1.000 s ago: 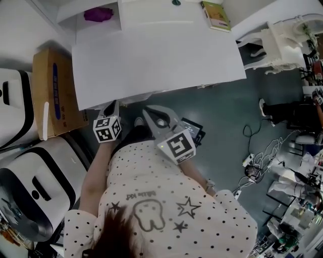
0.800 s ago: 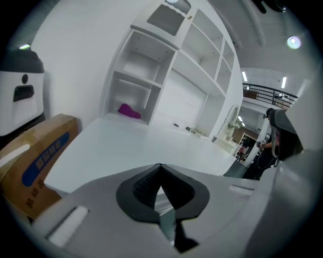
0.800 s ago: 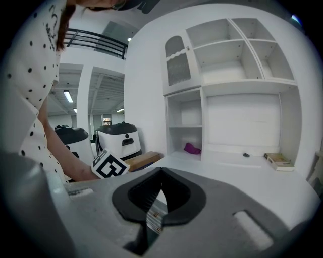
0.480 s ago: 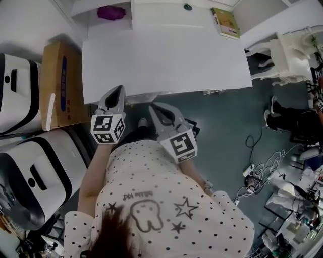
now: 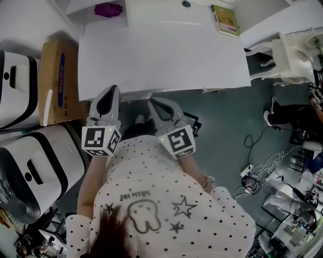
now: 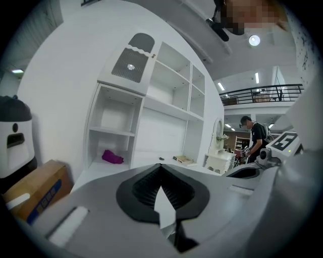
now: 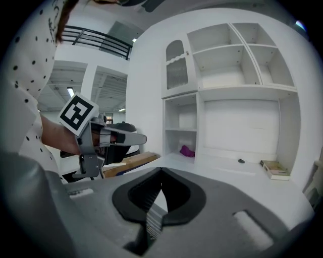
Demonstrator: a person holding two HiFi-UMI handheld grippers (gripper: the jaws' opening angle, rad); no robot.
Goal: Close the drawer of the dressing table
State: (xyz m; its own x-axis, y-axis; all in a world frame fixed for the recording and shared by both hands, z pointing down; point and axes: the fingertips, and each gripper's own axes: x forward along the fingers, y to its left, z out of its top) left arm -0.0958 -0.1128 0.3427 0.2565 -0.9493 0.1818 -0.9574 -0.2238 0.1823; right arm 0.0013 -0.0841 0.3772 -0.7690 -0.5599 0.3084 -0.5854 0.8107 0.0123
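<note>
Left hand-held gripper [image 5: 112,90] jaws together, nothing between; right hand-held gripper [image 5: 153,103] likewise. Both tips near front edge of white flat-topped bench [image 5: 166,55], side by side.

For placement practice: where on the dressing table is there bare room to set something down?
The tabletop is bare from its front edge back to the book at right and a small dark thing at centre. Crowded: the left cubby, with a purple thing.
</note>
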